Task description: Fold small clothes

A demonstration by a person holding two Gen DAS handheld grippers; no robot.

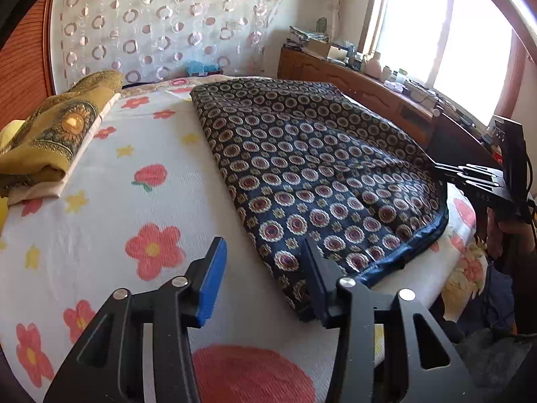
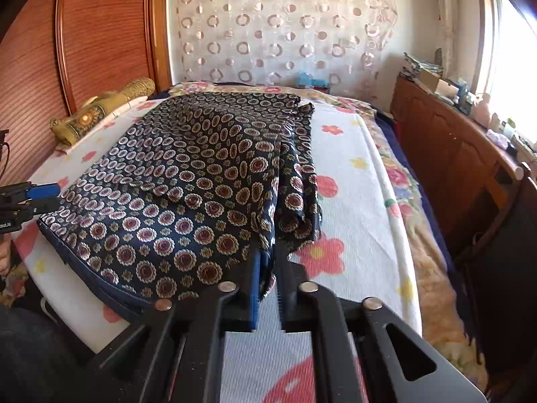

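A dark blue garment [image 1: 319, 174] with a round red-and-cream medallion print lies folded on the flowered bed sheet [image 1: 144, 181]. My left gripper [image 1: 265, 252] is open, its fingers straddling the garment's near left edge just above the sheet. In the right wrist view the garment [image 2: 188, 181] fills the middle. My right gripper [image 2: 268, 258] is shut on the garment's near right corner, with cloth pinched between the pads. The right gripper also shows in the left wrist view [image 1: 439, 169] at the garment's right edge, and the left gripper shows in the right wrist view [image 2: 55, 196] at the far left.
A folded yellow-green cloth [image 1: 57, 134] lies at the sheet's back left, near the wooden headboard [image 2: 84, 33]. A wooden cabinet [image 1: 352, 80] with several small items stands under the window on the right. A circle-patterned curtain [image 1: 161, 23] hangs behind the bed.
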